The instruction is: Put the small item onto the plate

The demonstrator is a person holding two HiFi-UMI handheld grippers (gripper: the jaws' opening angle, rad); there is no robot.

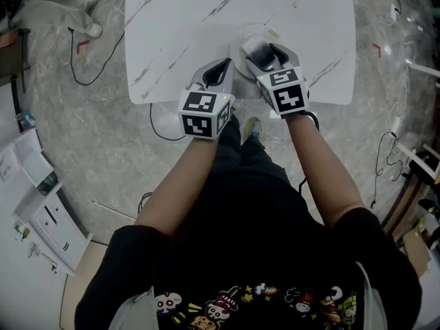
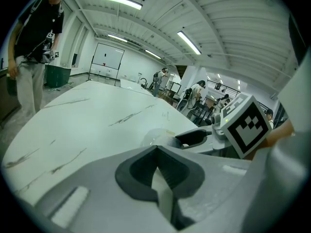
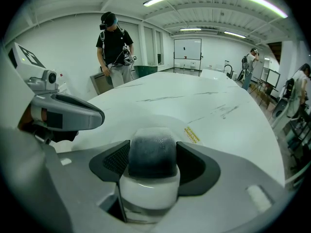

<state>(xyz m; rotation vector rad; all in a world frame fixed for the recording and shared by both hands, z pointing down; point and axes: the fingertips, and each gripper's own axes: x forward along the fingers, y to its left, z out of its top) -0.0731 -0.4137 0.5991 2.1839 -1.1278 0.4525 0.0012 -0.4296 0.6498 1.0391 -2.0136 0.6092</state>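
Placing step, mid-frame: right tool (image 3: 151, 165) clamped on the dark-topped small item (image 3: 151, 152) over the plate (image 1: 238, 41); left tool (image 2: 156, 171) closed, empty. Next, probably: lower, release.

— What lies past the right claw (image 3: 153, 158)?
— A white marbled table (image 3: 204, 103), stretching away ahead of it.
— And beyond that?
— Ahead and to its left, a person (image 3: 114, 42) in a black shirt stands beside a green bin (image 3: 144, 71). Straight ahead, a whiteboard (image 3: 187, 48) is on the far wall

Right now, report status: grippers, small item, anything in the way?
Right gripper shut on small item, at plate. Left gripper shut, empty, beside plate. Nothing in the way.
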